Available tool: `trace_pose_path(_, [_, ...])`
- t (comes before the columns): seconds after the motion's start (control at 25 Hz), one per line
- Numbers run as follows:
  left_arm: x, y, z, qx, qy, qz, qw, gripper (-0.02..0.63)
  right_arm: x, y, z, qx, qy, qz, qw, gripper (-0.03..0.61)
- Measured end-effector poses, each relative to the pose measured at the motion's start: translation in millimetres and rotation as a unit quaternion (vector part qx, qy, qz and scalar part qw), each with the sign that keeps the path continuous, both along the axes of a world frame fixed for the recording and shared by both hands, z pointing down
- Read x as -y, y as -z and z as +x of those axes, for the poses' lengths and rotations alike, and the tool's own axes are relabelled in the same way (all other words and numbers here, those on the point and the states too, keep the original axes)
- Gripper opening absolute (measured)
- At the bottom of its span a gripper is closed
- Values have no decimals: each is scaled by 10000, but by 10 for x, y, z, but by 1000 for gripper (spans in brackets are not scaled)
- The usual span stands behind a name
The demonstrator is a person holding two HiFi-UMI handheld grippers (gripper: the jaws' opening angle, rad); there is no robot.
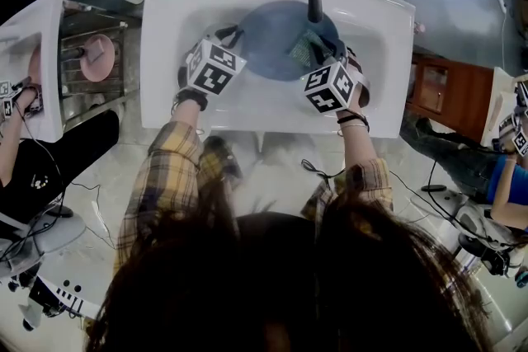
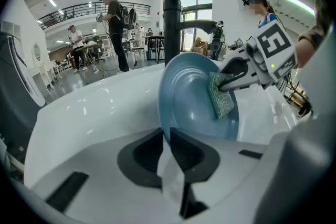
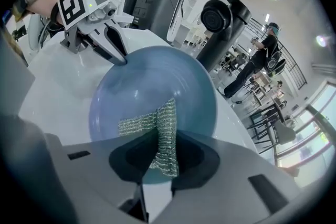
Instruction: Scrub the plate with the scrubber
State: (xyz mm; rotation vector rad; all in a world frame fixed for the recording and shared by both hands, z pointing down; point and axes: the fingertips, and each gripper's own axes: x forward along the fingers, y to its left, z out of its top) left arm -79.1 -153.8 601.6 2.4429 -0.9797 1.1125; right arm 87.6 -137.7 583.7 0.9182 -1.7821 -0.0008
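Plate (image 2: pixel 191 105) in left tongs (image 2: pixel 166 138), scrubber (image 3: pixel 137 124) (folded) in right tongs (image 3: pixel 166 135)

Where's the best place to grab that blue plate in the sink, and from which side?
Pinch the blue plate by its thin rim from the left, where the left claw grips it: it stands tilted, rim exposed; the scrubber covers its right side.
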Motion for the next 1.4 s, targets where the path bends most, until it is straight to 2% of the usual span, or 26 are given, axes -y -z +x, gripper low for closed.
trace_pose_path(0.2, [-24, -2, 9, -3, -33, -13, 10000, 37, 94, 115, 71, -70, -150, 296, 9994, 100])
trace_pose_path(0.36, [-48, 14, 29, 2, -114, -12, 9999, 40, 258, 269, 50, -54, -218, 714, 9972, 100])
trace_pose_path(0.52, [-91, -6, 31, 4, -110, -64, 9999, 46, 418, 360, -86, 84, -286, 1037, 9942, 100])
trace_pose_path(0.72, [-128, -25, -13, 18, -51, -169, 9998, 52, 516, 421, -418, 368, -247, 1214, 9916, 100])
trace_pose_path(1.0, [-183, -106, -42, 116, -50, -340, 9993, 52, 456, 305, -1030, 445, 295, 1006, 9935, 97])
trace_pose_path(1.4, [-193, -190, -51, 50, 11, -421, 9991, 52, 249, 20, -1245, 371, 621, 571, 9957, 92])
